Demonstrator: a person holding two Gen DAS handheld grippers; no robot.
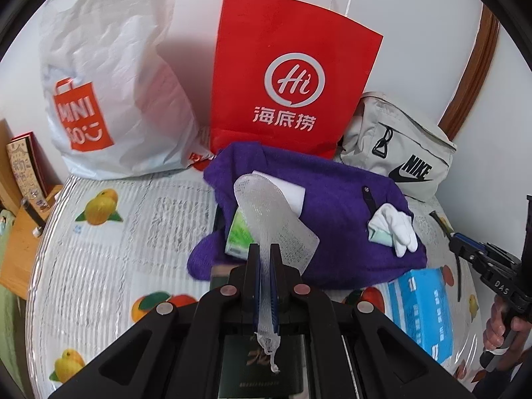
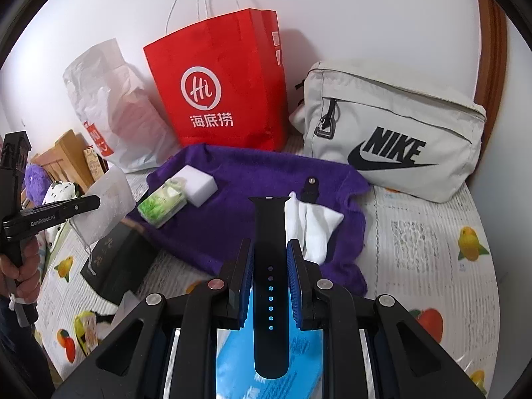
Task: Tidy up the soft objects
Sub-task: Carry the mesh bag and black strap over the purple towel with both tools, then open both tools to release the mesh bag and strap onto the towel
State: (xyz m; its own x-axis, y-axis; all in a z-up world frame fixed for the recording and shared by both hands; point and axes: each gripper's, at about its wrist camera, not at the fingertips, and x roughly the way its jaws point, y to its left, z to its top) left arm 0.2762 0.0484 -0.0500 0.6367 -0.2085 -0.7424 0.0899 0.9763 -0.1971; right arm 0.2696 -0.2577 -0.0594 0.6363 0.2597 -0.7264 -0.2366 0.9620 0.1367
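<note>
Holding a limp mesh pouch, left hand-held gripper clamped on its drawstring end; it droops, probably weightless. Right hand-held gripper pinches a flexible watch strap mid-length, purple towel at 12 o'clock.

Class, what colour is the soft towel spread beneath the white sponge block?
Purple towel; the right wrist view shows it best.
</note>
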